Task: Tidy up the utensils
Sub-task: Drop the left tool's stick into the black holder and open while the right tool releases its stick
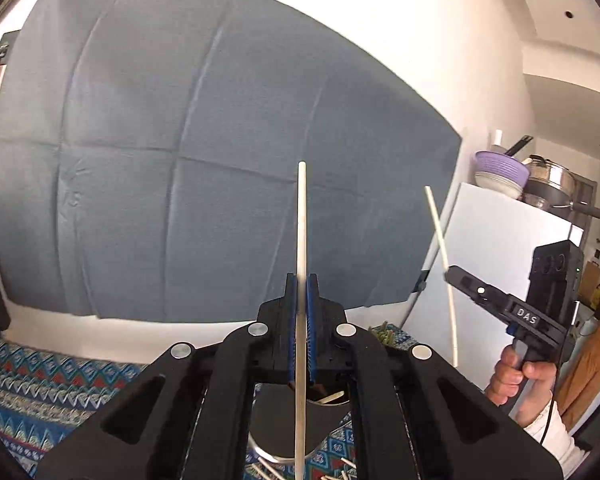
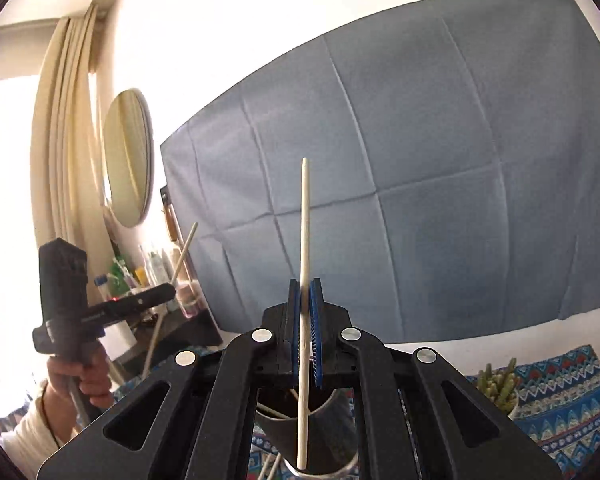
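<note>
Left claw [image 1: 301,312] clamped mid-shaft on a chopstick [image 1: 301,216], right claw [image 2: 305,312] clamped on another chopstick [image 2: 305,224], both pointing 12 o'clock; light, stiff, slippery, likely to pivot unless gripped near the middle

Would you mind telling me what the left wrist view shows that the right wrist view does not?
Only the left wrist view shows stacked bowls and pots on a white cabinet, and the right gripper from the side. Only the right wrist view shows an oval mirror, curtains, a small cactus and the left gripper from the side. Both show a gripper shut on an upright chopstick, the grey-blue wall cloth, the patterned tablecloth and a holder below.
</note>
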Action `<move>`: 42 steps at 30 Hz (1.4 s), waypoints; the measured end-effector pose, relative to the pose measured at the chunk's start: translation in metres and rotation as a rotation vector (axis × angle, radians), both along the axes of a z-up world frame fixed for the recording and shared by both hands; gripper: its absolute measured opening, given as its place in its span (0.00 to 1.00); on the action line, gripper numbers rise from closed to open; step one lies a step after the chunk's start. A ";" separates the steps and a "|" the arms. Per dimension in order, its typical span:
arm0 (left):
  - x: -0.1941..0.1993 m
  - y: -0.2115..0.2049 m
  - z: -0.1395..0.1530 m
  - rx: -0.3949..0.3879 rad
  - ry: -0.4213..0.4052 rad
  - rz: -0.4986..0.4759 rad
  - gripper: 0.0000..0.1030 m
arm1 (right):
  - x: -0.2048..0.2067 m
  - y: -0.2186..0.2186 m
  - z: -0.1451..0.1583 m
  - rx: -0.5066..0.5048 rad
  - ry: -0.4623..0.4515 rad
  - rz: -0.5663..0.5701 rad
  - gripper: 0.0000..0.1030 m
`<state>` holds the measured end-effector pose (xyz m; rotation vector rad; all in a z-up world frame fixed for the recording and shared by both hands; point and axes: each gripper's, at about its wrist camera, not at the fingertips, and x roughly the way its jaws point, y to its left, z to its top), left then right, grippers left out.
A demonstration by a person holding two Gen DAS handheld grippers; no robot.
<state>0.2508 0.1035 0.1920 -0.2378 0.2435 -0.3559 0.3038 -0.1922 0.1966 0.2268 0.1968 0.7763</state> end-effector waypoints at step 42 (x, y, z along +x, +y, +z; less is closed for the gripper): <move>0.068 -0.054 -0.080 -0.046 -0.108 0.017 0.05 | 0.058 0.077 -0.089 -0.029 0.047 -0.054 0.05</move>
